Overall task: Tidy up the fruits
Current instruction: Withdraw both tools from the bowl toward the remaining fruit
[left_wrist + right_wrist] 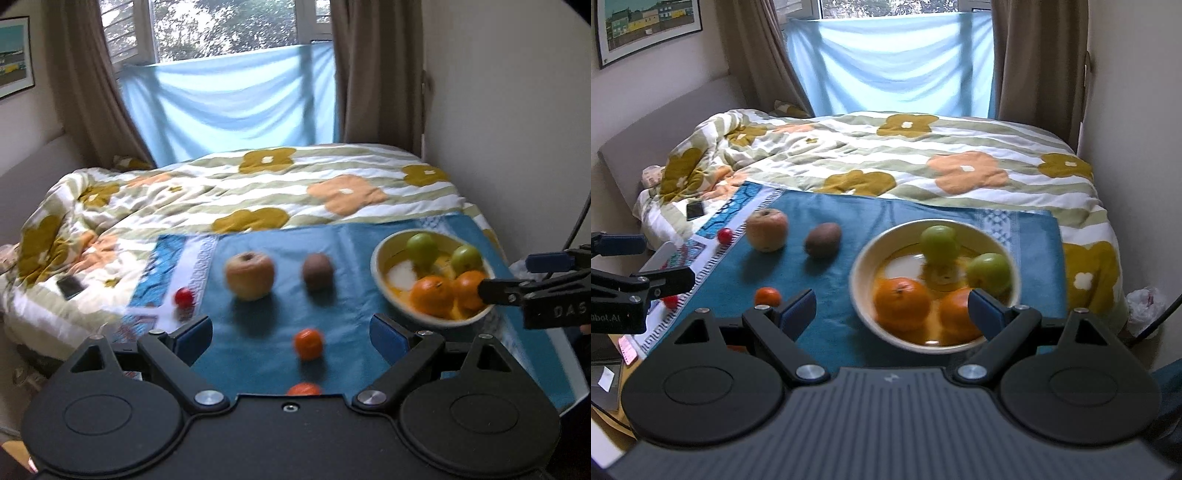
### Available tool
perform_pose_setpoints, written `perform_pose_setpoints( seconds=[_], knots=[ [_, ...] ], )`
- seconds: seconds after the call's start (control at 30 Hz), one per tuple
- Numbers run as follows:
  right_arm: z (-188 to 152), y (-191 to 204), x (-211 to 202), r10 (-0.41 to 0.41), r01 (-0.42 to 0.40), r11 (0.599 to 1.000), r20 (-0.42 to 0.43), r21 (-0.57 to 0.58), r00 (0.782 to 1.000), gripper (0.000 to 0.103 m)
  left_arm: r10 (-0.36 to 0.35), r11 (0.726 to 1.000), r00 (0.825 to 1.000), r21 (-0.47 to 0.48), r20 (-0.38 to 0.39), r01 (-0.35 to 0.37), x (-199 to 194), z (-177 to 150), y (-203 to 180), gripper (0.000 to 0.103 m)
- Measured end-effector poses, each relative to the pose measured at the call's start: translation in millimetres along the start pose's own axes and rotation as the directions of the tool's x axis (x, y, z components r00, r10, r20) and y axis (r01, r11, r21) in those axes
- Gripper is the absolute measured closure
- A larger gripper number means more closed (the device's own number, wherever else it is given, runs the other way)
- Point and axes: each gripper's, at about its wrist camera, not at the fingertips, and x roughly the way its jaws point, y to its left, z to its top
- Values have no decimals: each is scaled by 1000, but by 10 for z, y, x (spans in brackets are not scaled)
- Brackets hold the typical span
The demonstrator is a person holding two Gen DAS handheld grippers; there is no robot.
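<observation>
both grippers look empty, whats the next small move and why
Probably lower the left gripper onto the small orange right ahead of it. Its jaws stand wide open with nothing between them, and that fruit lies loose on the blue cloth, outside the bowl that already holds four fruits.

"DAS" on right tool [517,273]; "bot.AI" on left tool [642,258].

The setting is showing as a home bedroom. A bed [923,155] is occupying most of the room, and a floral quilt [258,192] is covering it. Brown curtains [1027,55] are hanging beside a window [221,26], with a blue sheet [894,59] draping across its lower part. A framed picture [646,26] is hanging on the wall. A phone [695,210] is lying on the quilt.
</observation>
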Motion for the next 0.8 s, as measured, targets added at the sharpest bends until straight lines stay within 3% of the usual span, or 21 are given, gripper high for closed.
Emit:
perform_pose_setpoints(
  seconds=[0.4, 0.67, 0.8],
  knots=[
    [-192, 836, 214, 2, 4, 998, -84, 66, 996, 0, 36, 999, 997, -23, -66, -37, 34, -321, 891, 8],
    [-310, 1237, 560, 10, 8, 992, -141, 126, 990, 2, 23, 1000, 992, 4, -127, -22, 379, -462, 1313, 11],
    [-365, 1412, 755, -6, 30, 990, -173, 139, 985, 2, -3, 1000, 985, 13, -171, 5, 612, -547, 1447, 17]
  ],
)
